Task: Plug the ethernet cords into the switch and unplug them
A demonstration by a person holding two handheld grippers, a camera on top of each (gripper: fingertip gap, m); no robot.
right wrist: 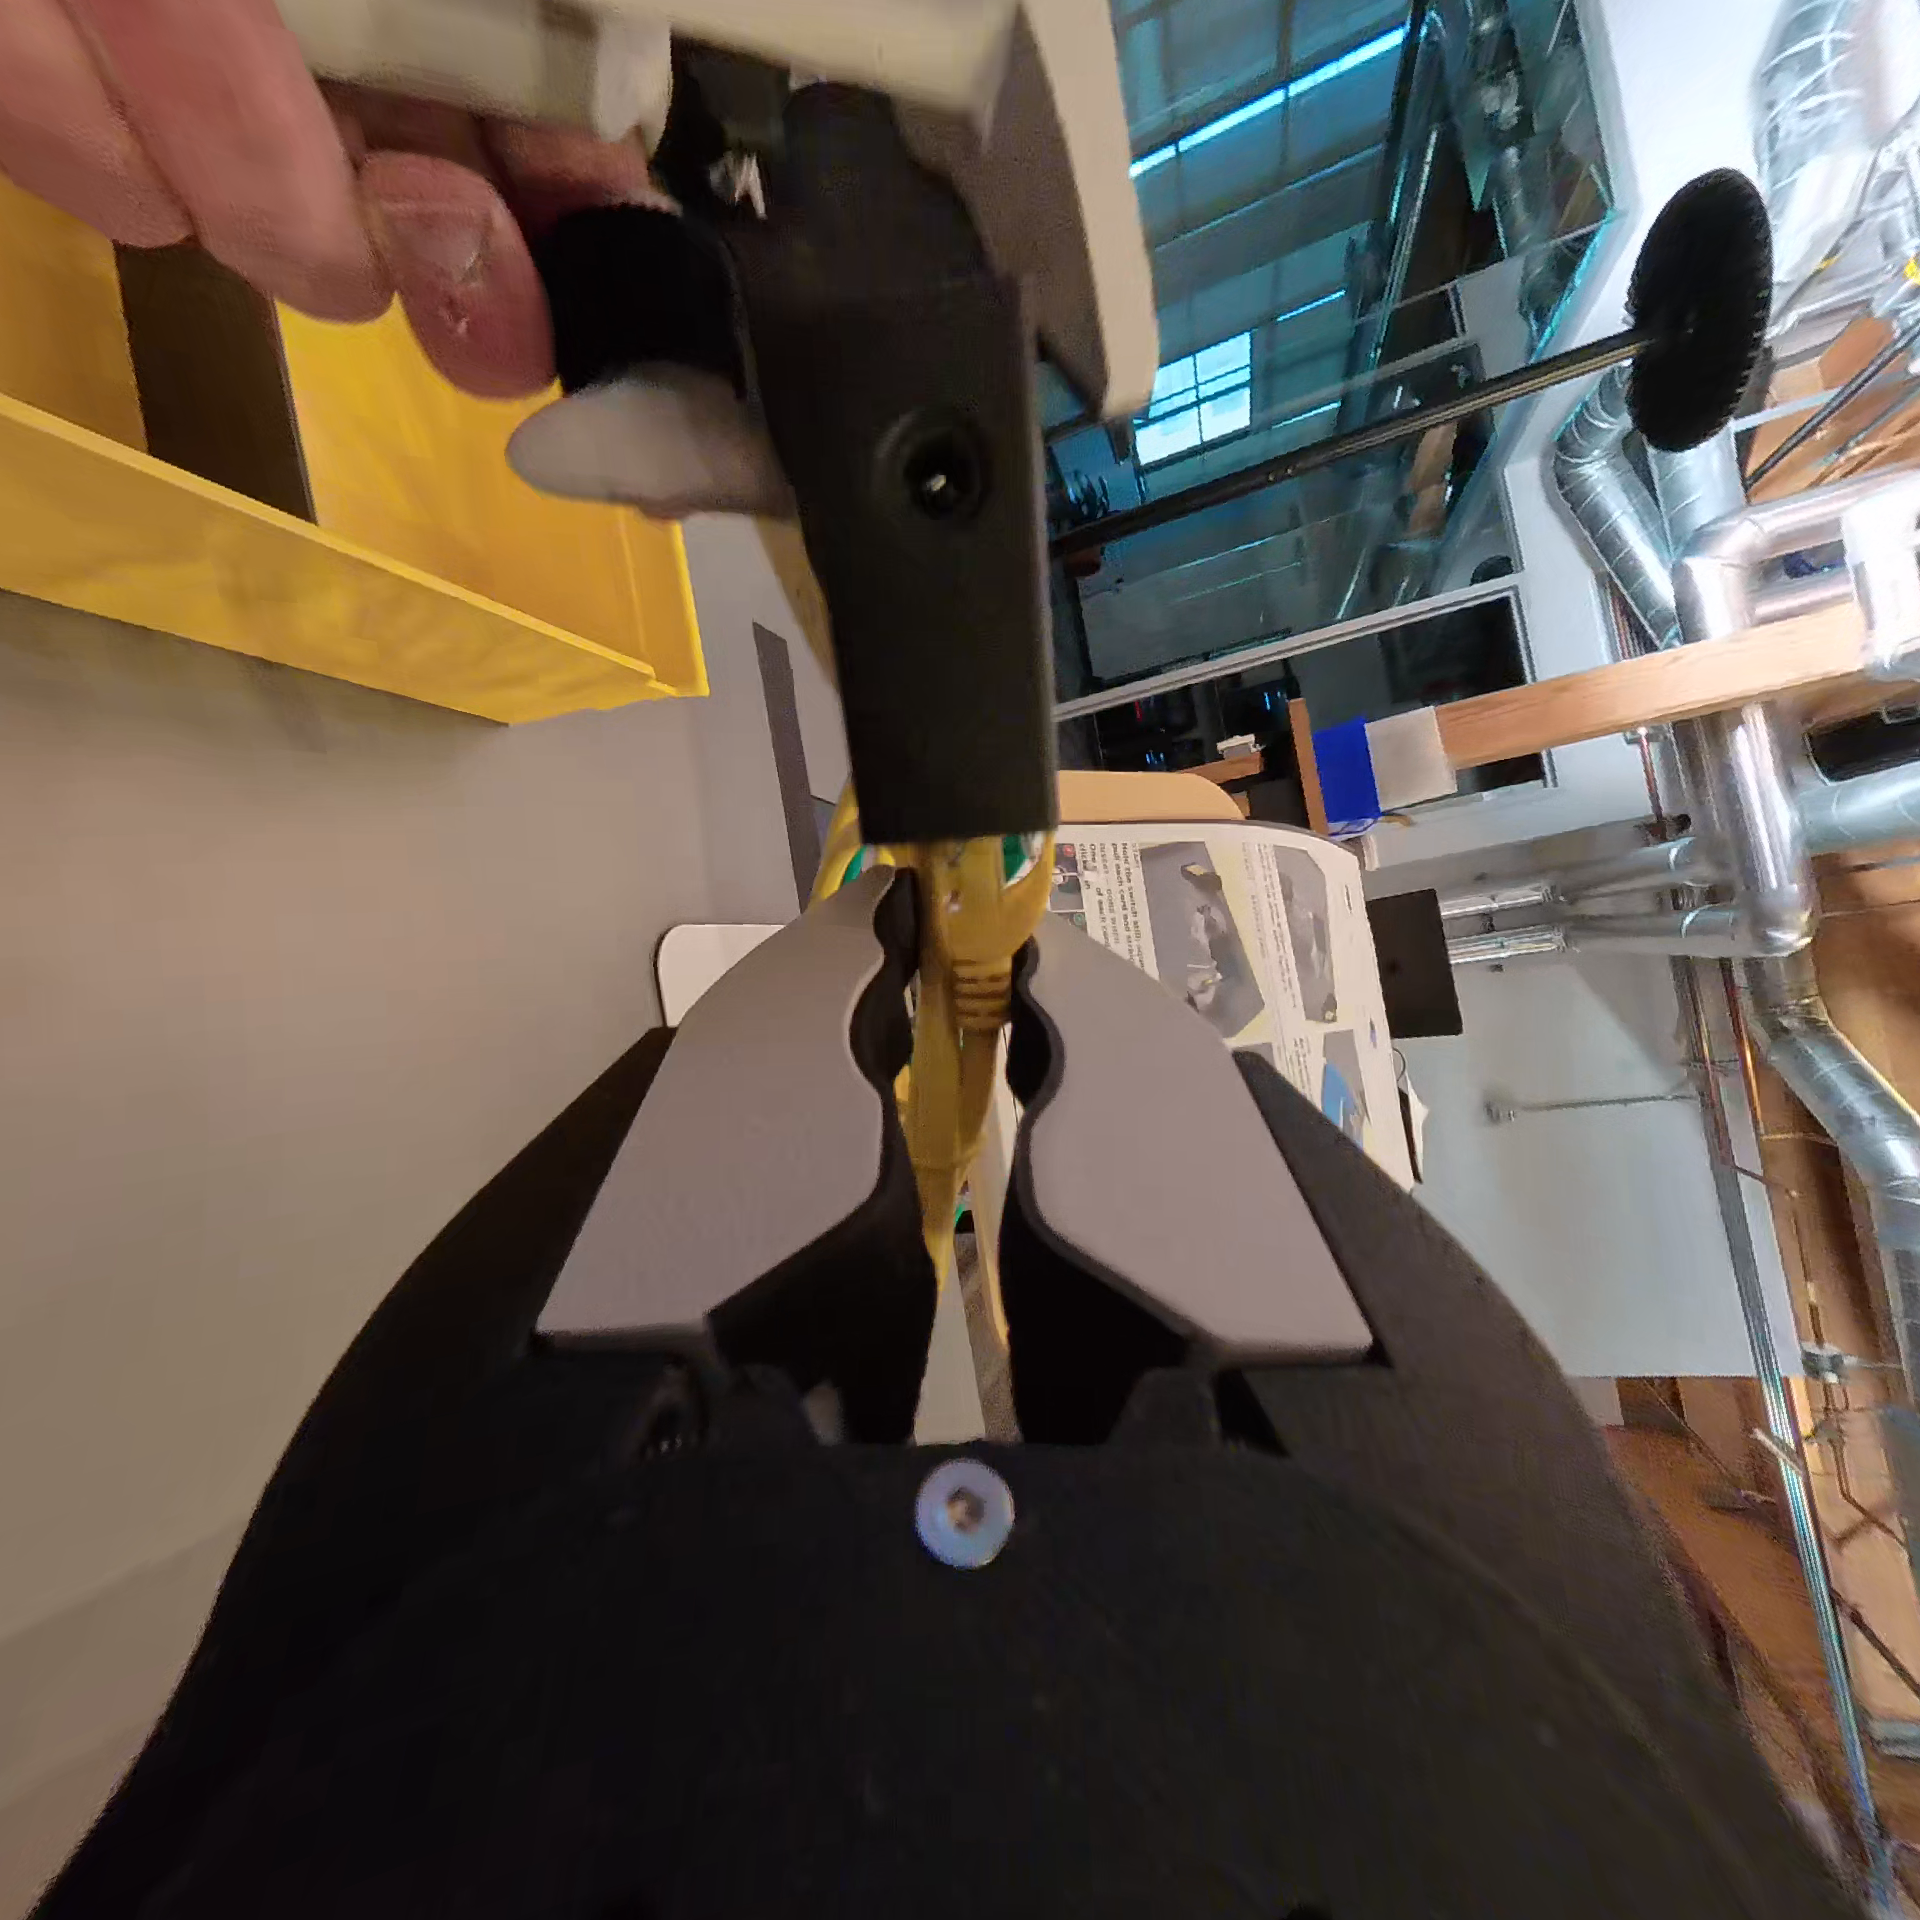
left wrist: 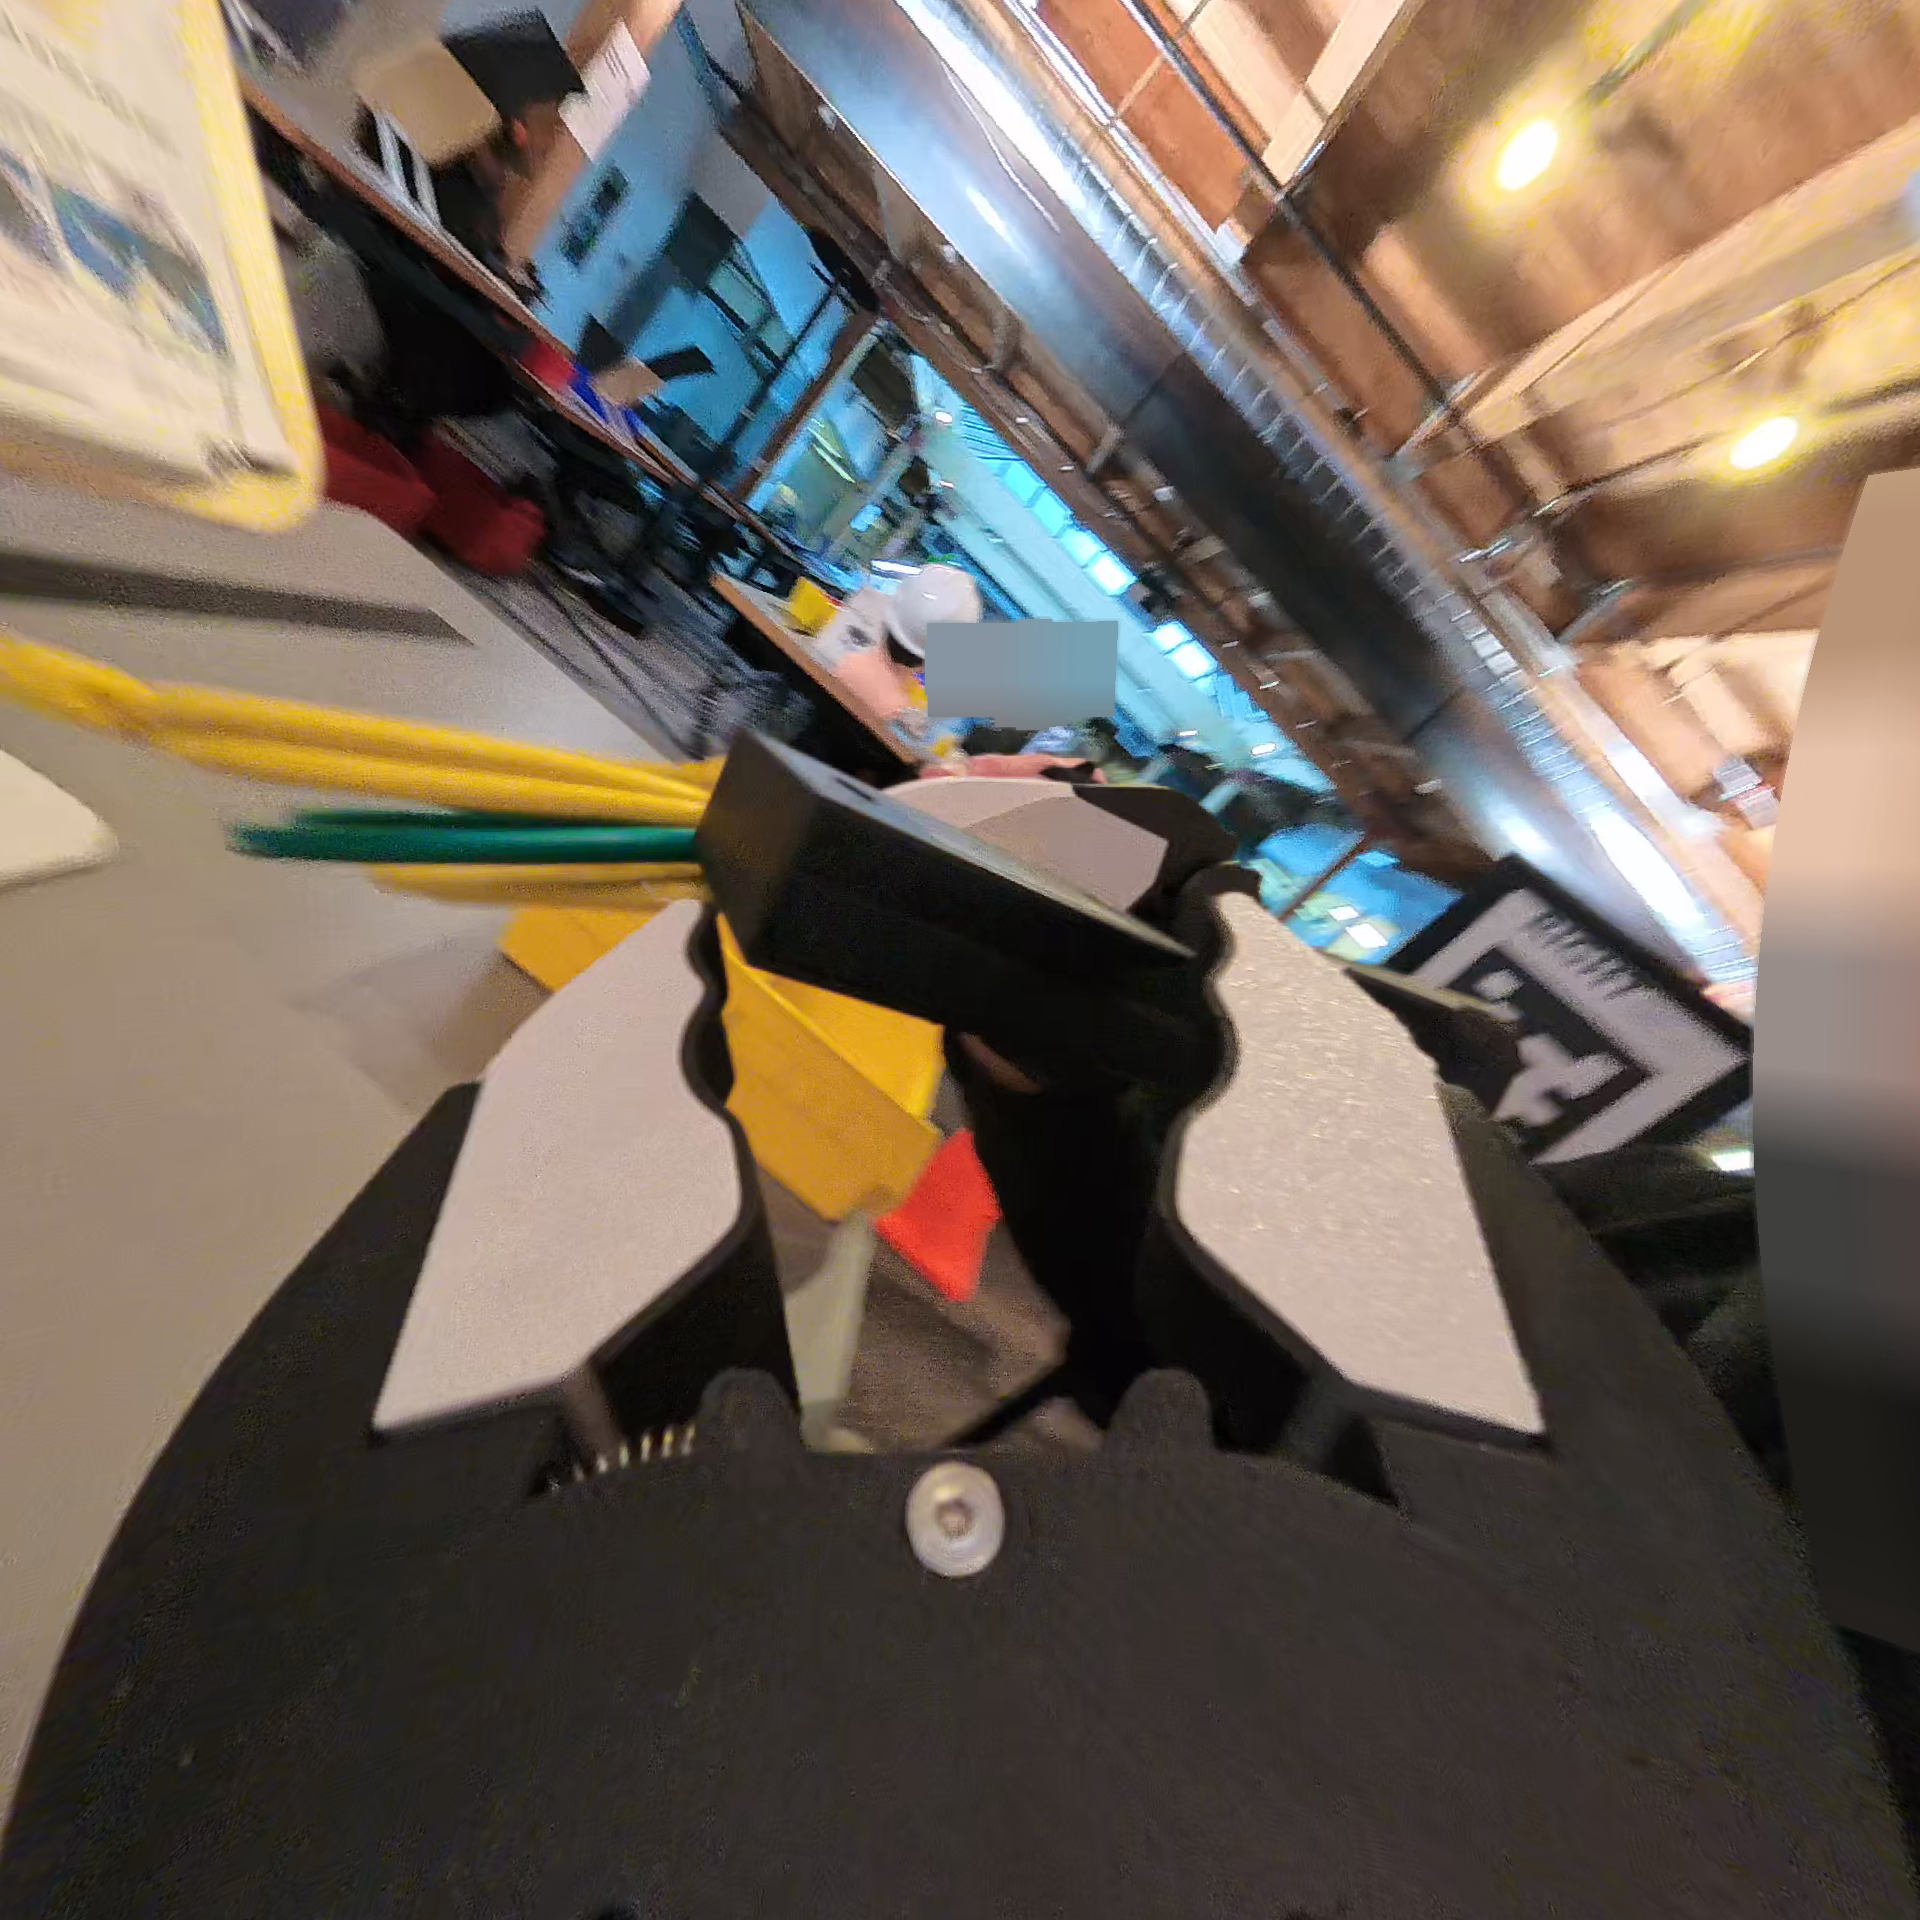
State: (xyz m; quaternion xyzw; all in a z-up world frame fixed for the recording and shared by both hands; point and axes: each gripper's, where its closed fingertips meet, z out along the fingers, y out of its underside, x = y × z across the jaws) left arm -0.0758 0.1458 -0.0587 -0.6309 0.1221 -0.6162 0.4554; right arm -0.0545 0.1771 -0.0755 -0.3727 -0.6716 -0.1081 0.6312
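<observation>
Yellow cord [right wrist: 971, 977] between closed jaws

Black hand-held gripper [right wrist: 961, 966]; grey fingers [right wrist: 769, 1122]; silver screw [right wrist: 963, 1512].

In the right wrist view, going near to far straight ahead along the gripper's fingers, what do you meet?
Right gripper closed on the yellow ethernet cord → black switch that the cord runs into → left gripper holding the switch, with the person's fingers beside it.
</observation>
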